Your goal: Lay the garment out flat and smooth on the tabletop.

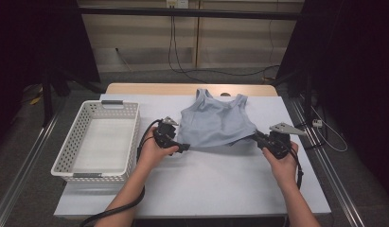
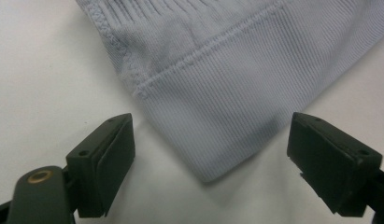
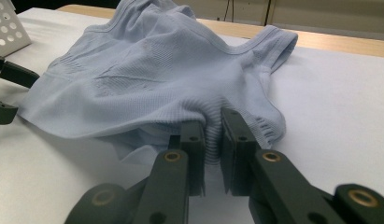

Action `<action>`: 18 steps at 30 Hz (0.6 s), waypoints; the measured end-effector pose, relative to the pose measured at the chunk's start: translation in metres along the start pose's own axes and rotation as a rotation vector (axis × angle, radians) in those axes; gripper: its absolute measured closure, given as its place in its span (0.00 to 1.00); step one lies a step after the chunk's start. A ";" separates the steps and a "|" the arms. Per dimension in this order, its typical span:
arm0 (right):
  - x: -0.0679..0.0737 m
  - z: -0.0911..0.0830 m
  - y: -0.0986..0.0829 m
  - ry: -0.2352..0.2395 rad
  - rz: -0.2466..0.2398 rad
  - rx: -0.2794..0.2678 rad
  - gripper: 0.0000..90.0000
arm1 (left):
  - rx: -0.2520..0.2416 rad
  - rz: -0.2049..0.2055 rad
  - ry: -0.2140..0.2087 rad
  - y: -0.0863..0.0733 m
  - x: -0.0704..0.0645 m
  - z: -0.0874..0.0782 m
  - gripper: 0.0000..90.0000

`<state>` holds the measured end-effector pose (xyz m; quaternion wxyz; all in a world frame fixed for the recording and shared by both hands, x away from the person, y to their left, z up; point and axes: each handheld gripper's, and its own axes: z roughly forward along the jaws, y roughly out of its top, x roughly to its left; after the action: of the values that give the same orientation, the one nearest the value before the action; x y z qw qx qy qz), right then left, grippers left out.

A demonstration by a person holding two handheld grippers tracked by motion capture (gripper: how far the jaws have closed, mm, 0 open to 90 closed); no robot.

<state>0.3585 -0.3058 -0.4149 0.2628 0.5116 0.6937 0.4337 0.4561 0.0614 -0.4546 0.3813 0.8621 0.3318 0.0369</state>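
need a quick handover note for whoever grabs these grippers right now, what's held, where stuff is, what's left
Right gripper: shut on the hem of the pale blue ribbed tank top, at its right corner.
Left gripper: open, jaws either side of the top's left hem corner, not yet closed on it.
The top lies face up on the white table cover, straps pointing away from the person, somewhat rumpled.
White perforated plastic basket stands to the left with nothing in it.
Done: right corner gripped. Left: probably close the left gripper, then handle the top, perhaps towards the basket.

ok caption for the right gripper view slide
Right gripper pinching the hem of a pale blue tank top on the white table.
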 end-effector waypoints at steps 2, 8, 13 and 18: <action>-0.001 0.000 0.000 0.000 -0.001 -0.001 0.90 | 0.000 0.005 -0.002 0.000 0.000 0.000 0.19; -0.001 0.000 0.000 0.001 -0.004 0.000 0.90 | -0.003 0.008 -0.006 0.001 -0.002 -0.001 0.20; -0.001 0.000 0.000 0.001 -0.003 0.001 0.90 | 0.005 0.018 -0.015 0.001 -0.003 -0.001 0.21; -0.001 0.000 0.000 0.001 -0.005 0.001 0.90 | 0.022 0.038 -0.019 0.001 -0.004 0.001 0.23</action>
<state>0.3586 -0.3066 -0.4150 0.2633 0.5098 0.6952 0.4331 0.4541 0.0581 -0.4544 0.3742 0.8727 0.3120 0.0324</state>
